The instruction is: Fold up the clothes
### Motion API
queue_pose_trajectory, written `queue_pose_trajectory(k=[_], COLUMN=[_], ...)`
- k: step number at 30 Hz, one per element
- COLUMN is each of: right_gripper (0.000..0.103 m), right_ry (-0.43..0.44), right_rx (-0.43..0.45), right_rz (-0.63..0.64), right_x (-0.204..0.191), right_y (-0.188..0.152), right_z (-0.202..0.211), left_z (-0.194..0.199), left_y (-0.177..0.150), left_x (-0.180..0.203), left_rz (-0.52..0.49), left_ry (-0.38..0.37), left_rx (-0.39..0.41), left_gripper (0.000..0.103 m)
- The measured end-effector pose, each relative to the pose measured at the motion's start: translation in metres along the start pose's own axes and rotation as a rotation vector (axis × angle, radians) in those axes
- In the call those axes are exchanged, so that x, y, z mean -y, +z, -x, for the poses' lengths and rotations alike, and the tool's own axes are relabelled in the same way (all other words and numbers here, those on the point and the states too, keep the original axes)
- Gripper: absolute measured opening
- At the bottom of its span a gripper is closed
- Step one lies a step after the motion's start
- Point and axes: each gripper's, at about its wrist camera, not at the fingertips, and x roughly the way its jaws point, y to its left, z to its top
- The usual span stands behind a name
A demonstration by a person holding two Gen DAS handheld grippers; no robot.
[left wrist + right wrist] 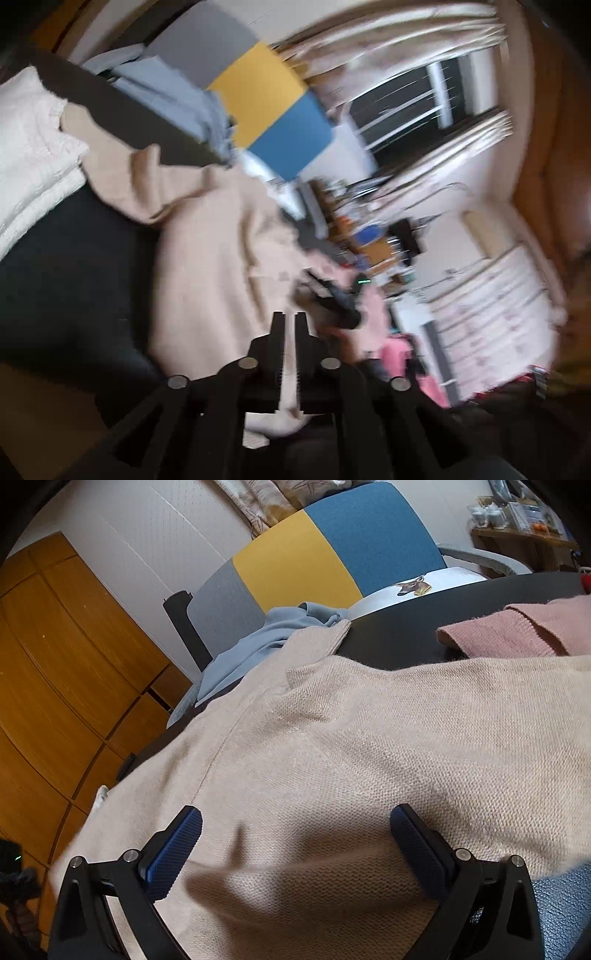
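Note:
A beige knit sweater [332,738] lies spread over the black table [399,635]. My right gripper [295,830] hovers just over it, open, its blue pads [177,849] wide apart with the cloth under them. In the blurred left wrist view my left gripper [290,317] has its black fingers almost together, shut on a strip of the beige sweater [214,251], which hangs from them down to the table [66,266]. Beyond it a hand holds a dark blurred device [332,306].
A pink knit [517,627] lies at the table's far right and a folded white knit [29,147] at its left. A light blue garment [258,642] is draped on the grey, yellow and blue chair [314,554]. A wooden cabinet [55,664] stands left.

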Motion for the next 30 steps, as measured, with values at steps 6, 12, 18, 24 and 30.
queue_pose_trajectory(k=[6,12,18,24,30], right_gripper=[0.103,0.103,0.103,0.103,0.103], right_ry=[-0.07,-0.234,-0.384,-0.372,-0.376], right_rx=[-0.027,-0.094,-0.161,-0.182,-0.205], right_rz=[0.053,0.191,0.327,0.367,0.404], right_x=[-0.011,-0.036,-0.053,-0.045,-0.016], right_y=[0.0,-0.005,-0.01,0.002,0.039], right_z=[-0.005,-0.02,-0.036,-0.041,-0.06], left_z=[-0.034,-0.091,-0.153,-0.14,-0.05], left_y=[-0.001,-0.014,-0.021,0.001,0.014], left_x=[-0.064,-0.103,-0.066,-0.01,0.027], left_rz=[0.145,0.23,0.072,-0.111,-0.14], left_ry=[0.363,0.302,0.147,0.01,-0.126], left_rx=[-0.024,-0.135,-0.358,-0.391,-0.239], left_gripper=[0.028,0.05,0.053,0.005,0.009])
